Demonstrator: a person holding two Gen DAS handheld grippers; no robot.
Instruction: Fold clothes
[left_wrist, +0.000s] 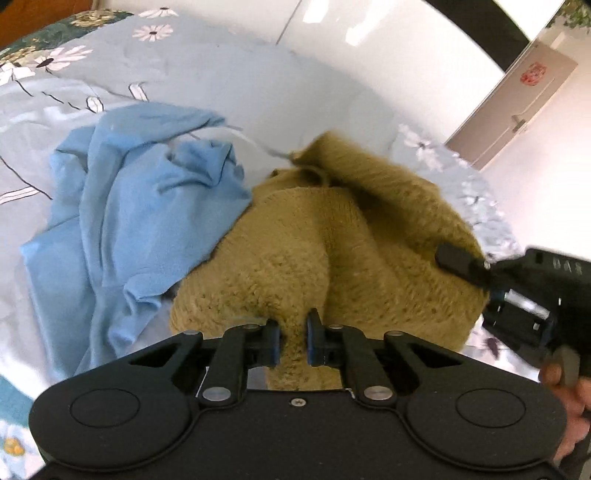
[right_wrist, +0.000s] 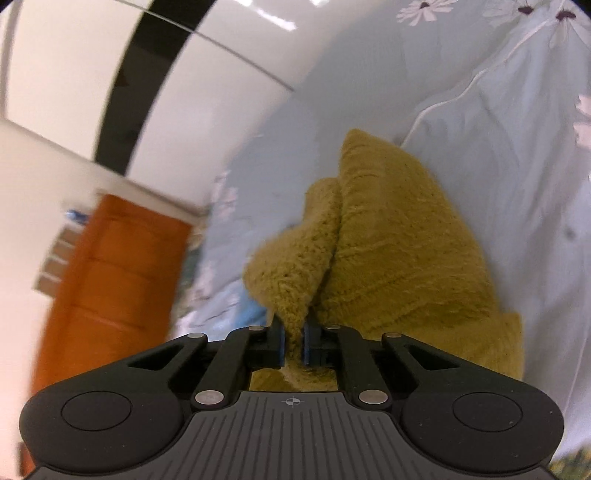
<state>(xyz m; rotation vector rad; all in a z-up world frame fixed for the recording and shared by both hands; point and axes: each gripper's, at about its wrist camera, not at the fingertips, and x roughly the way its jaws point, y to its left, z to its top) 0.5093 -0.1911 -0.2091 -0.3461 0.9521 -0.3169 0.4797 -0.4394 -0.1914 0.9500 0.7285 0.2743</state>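
Note:
A mustard-yellow knitted sweater (left_wrist: 332, 243) lies bunched on the bed, lifted at two points. My left gripper (left_wrist: 293, 341) is shut on a fold of its near edge, the knit pinched between the blue pads. In the left wrist view my right gripper (left_wrist: 448, 258) comes in from the right and bites into the sweater's right side. The right wrist view shows that right gripper (right_wrist: 293, 345) shut on a thin ridge of the sweater (right_wrist: 388, 258), which hangs away from it. A crumpled light blue garment (left_wrist: 129, 206) lies left of the sweater, partly over it.
The bed is covered by a pale blue quilt with white daisies (left_wrist: 221, 74). A white wall (left_wrist: 369, 37) rises behind it, with a door (left_wrist: 517, 107) at the right. An orange wooden cabinet (right_wrist: 110, 288) stands beside the bed. A hand (left_wrist: 569, 417) holds the right gripper.

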